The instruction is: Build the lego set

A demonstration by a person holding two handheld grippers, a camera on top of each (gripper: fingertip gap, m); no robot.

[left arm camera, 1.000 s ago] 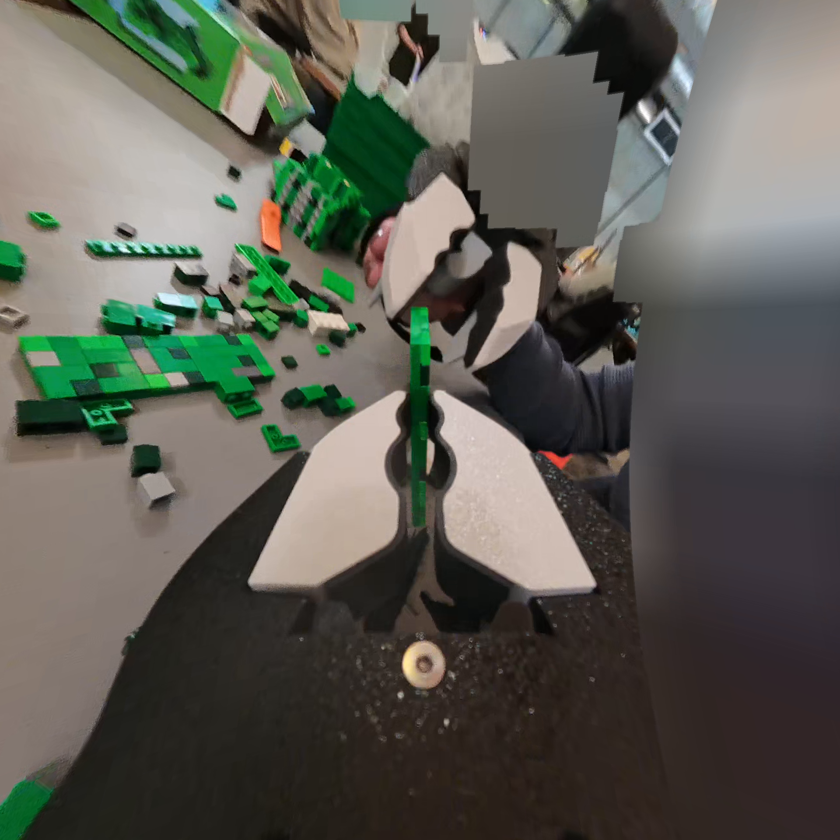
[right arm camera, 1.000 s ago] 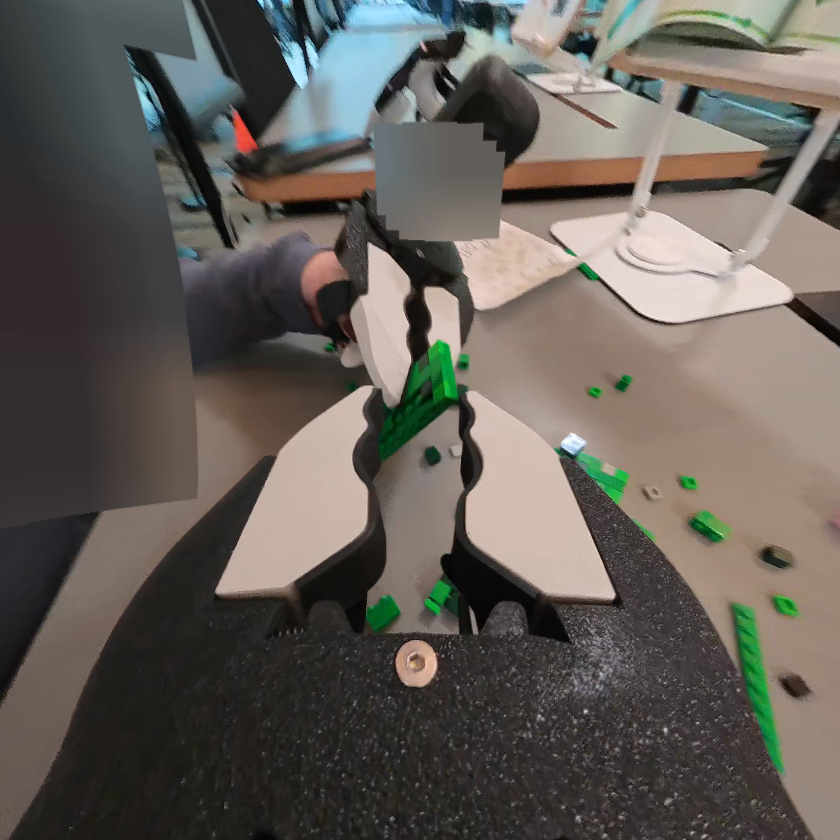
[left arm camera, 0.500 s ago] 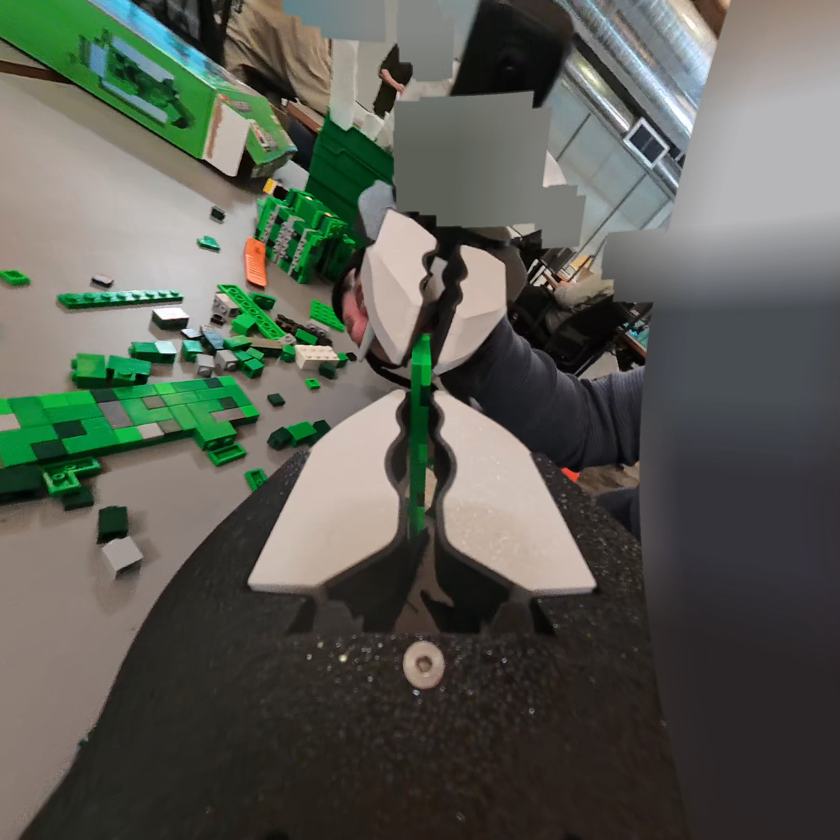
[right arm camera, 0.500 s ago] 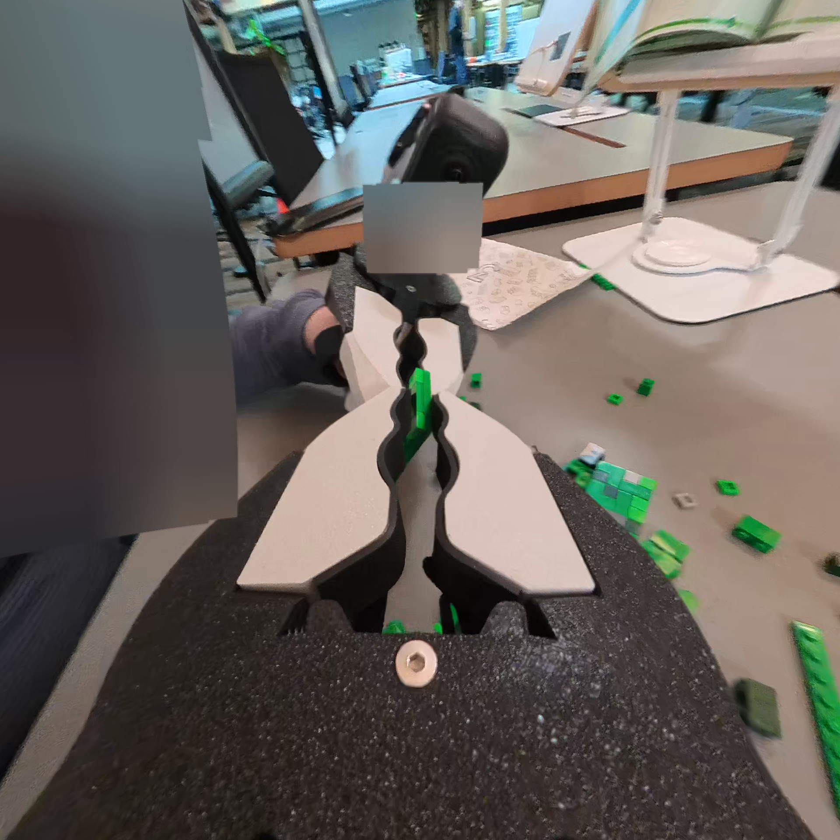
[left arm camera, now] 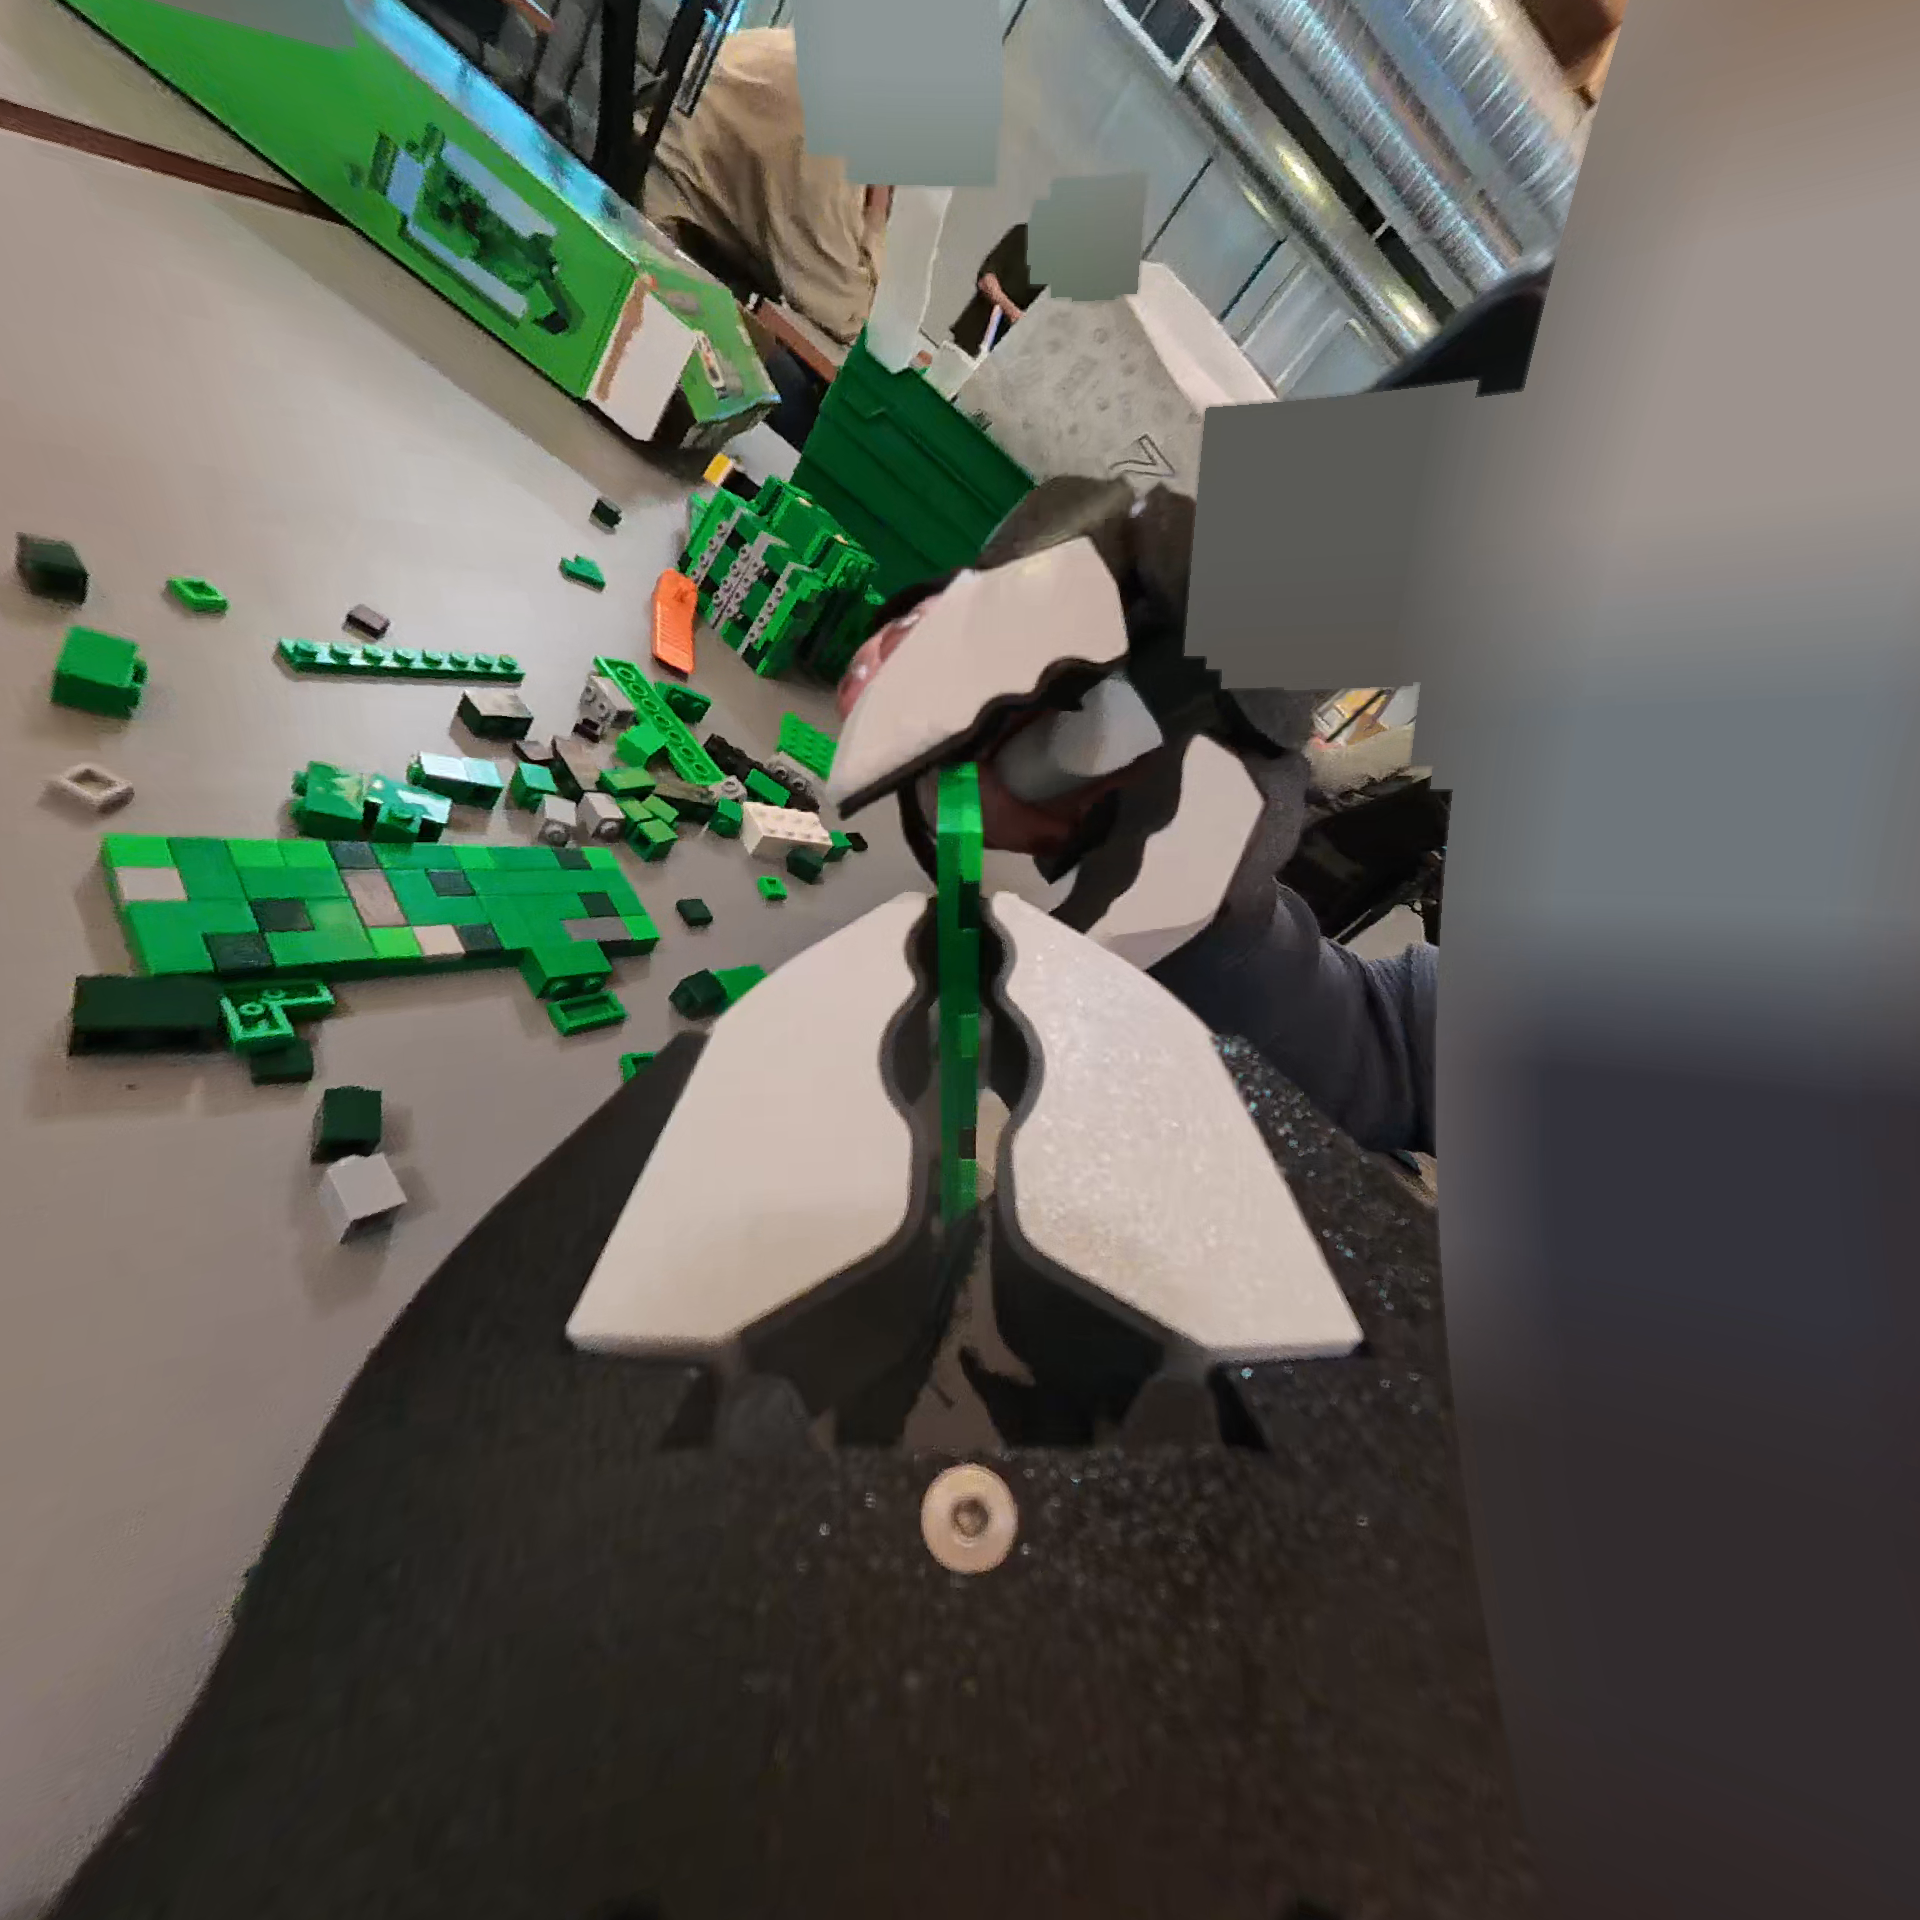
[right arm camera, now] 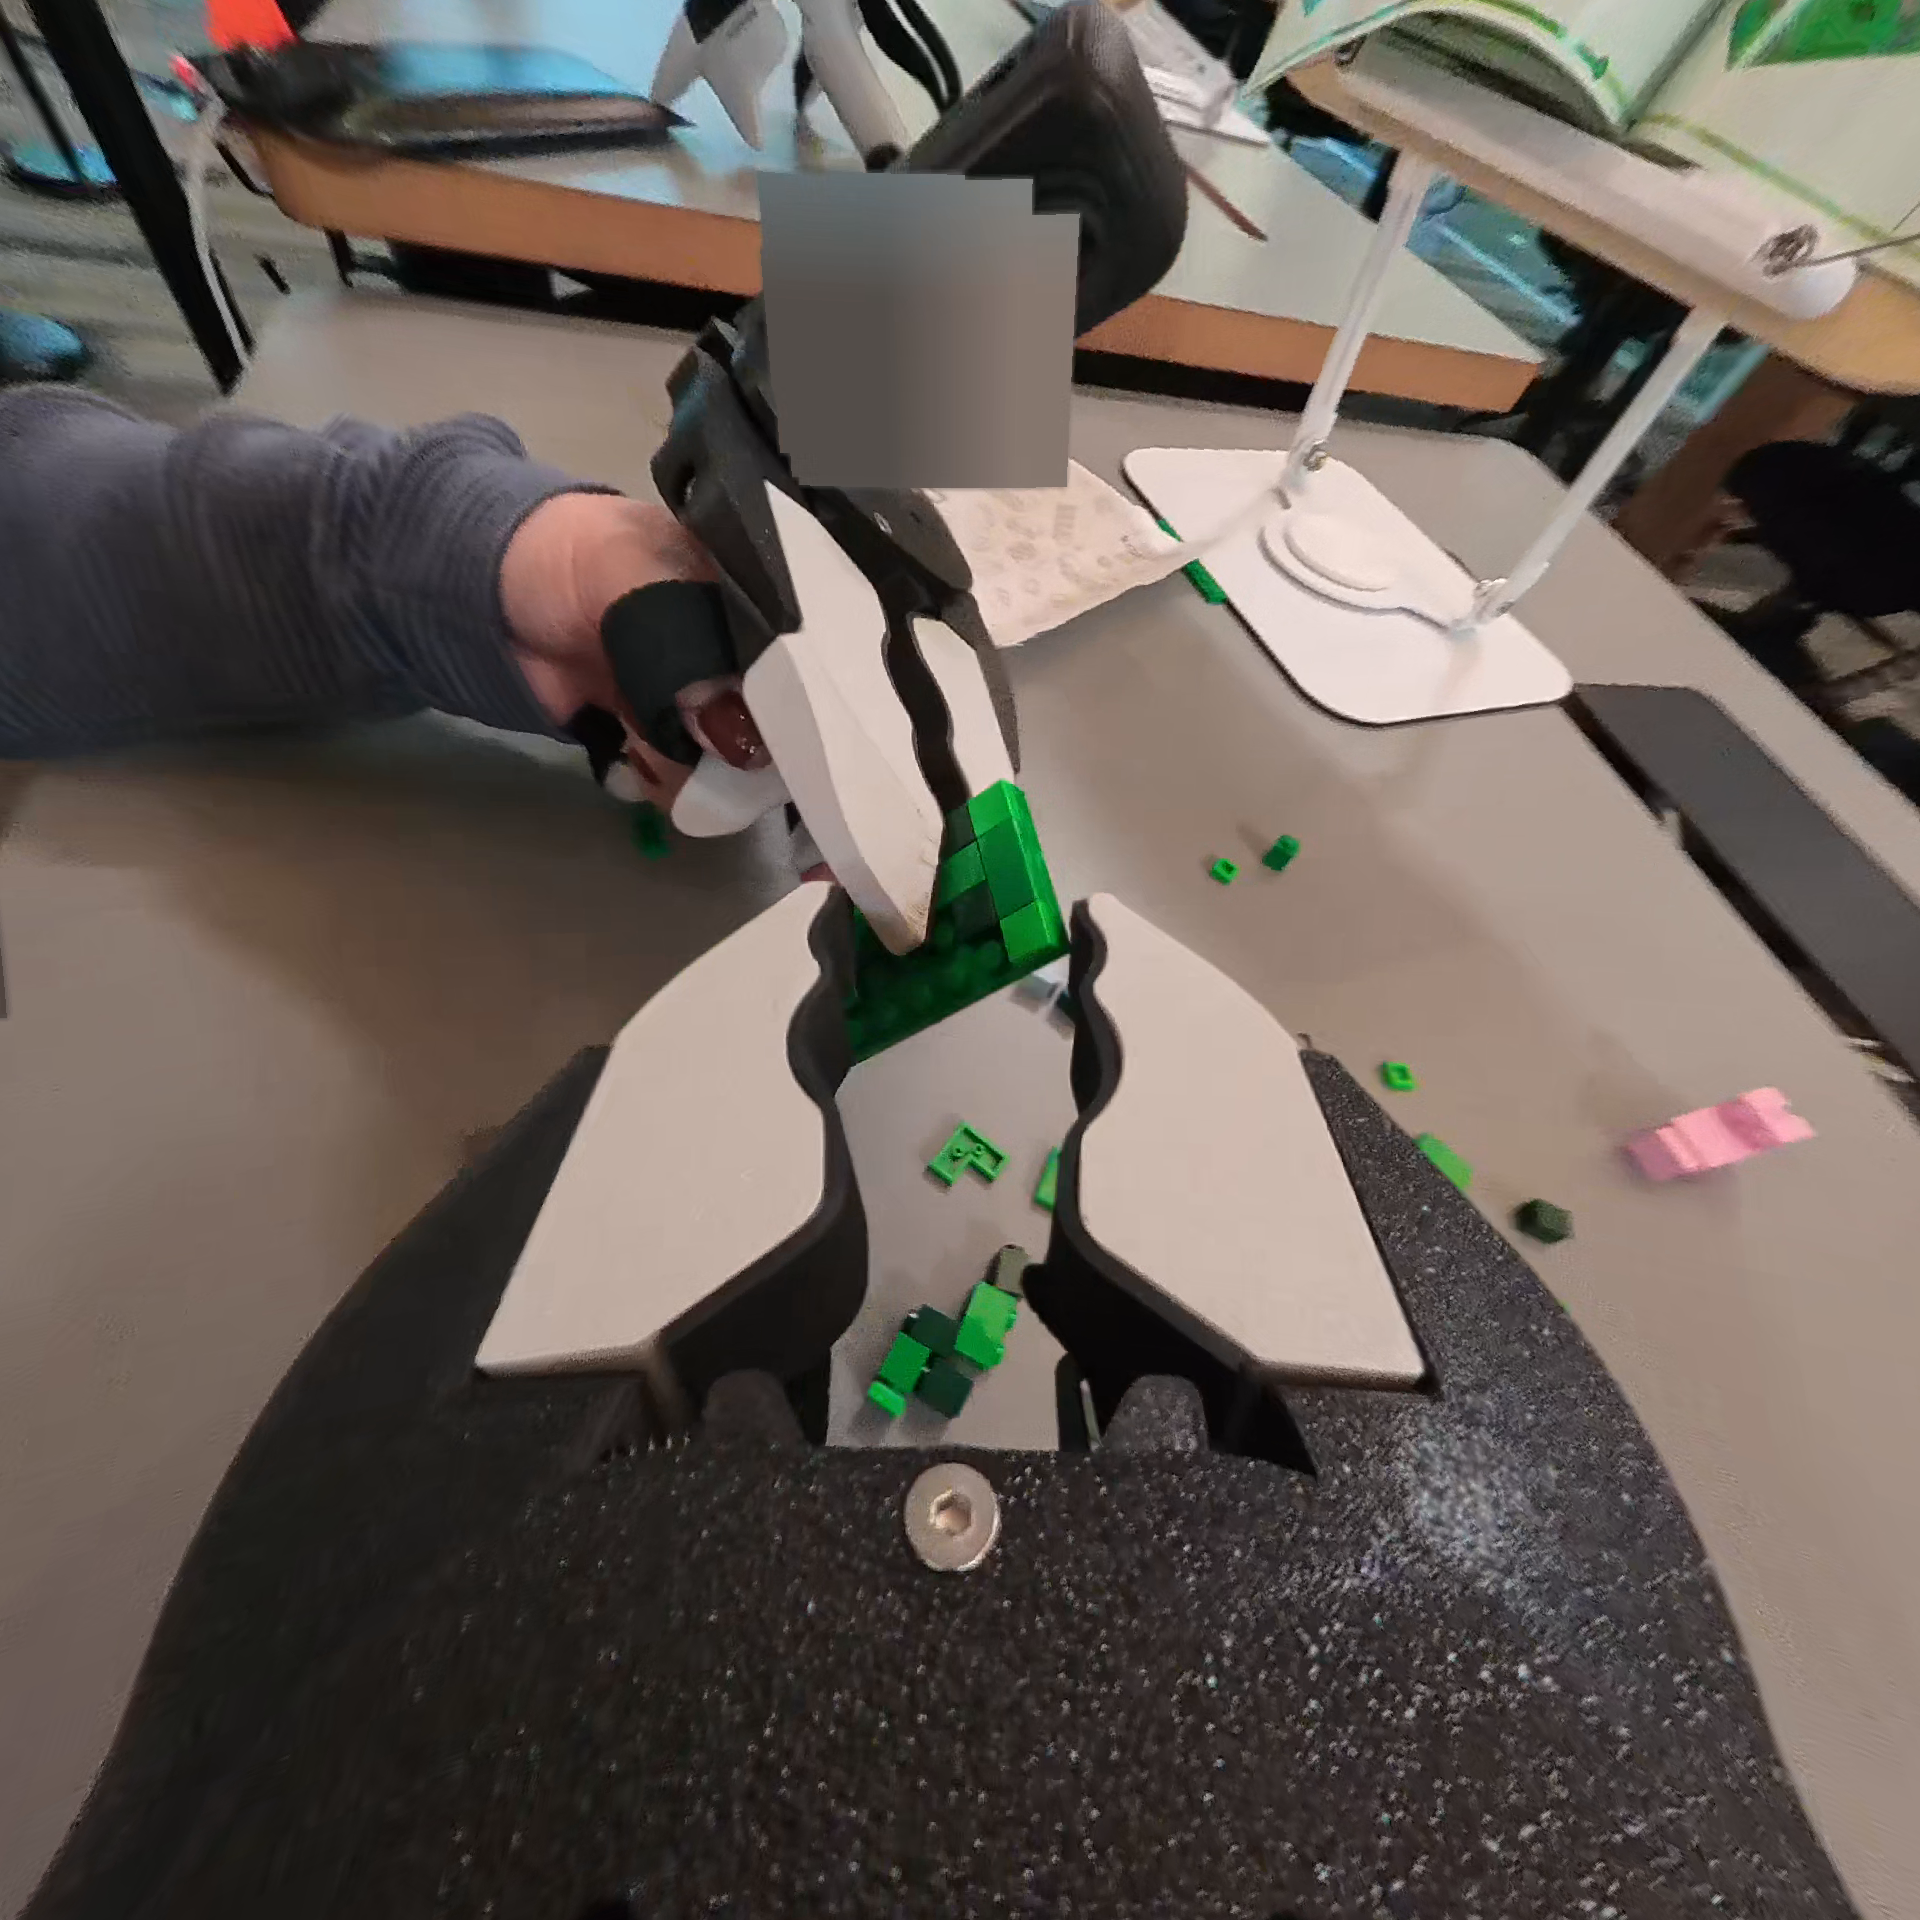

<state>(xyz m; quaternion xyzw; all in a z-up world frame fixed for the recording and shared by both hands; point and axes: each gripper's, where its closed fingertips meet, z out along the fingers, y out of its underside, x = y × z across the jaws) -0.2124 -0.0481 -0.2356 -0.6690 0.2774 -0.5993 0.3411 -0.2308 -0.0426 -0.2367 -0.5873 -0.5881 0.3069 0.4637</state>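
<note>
Green plate [left arm camera: 958, 997] stands clamped edge-on between left fingers [left arm camera: 790, 1101]; right fingers [right arm camera: 1195, 1122] spread wide.

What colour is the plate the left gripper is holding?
Green plate, with bright and darker green tiles on part of it; right wrist view shows it best.

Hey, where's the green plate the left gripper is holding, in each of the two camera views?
Left wrist view: the green plate stands edge-on at centre, clamped between the left gripper fingers.
Right wrist view: just above centre, tilted, studs showing, in front of the open right gripper.
Shared landmark: the grey table.
</note>
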